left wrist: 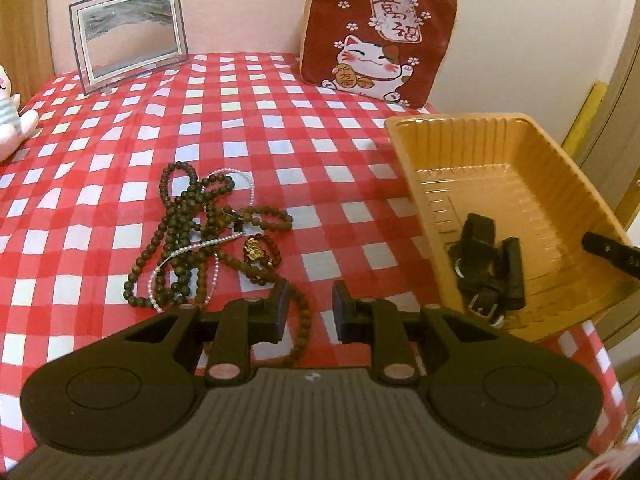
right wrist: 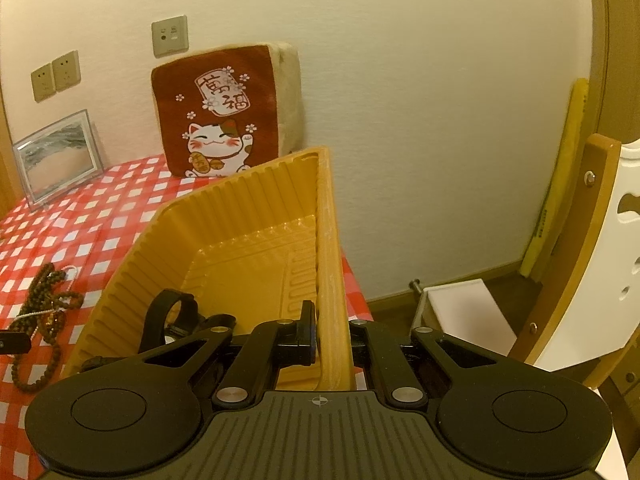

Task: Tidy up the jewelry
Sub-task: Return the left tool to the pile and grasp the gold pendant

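A tangle of dark bead necklaces [left wrist: 188,220] with a thin pearl strand [left wrist: 192,246] and a gold pendant [left wrist: 253,247] lies on the red checked tablecloth [left wrist: 240,120]. My left gripper [left wrist: 311,312] hovers at the pile's near edge, jaws a little apart. One brown bead strand [left wrist: 306,318] runs beneath the gap, not pinched. An orange ribbed tray [left wrist: 500,148] at the right holds a black buckled strap [left wrist: 488,272]. In the right wrist view my right gripper [right wrist: 332,332] is shut on the tray's right wall [right wrist: 330,260]. The tray [right wrist: 240,216] looks tilted, with the strap [right wrist: 176,316] inside.
A red lucky-cat cushion [left wrist: 380,40] and a framed picture [left wrist: 128,32] lean on the back wall. A white plush toy [left wrist: 12,120] sits at the left edge. Past the table's right edge are a wooden chair [right wrist: 600,240] and a white box [right wrist: 464,312].
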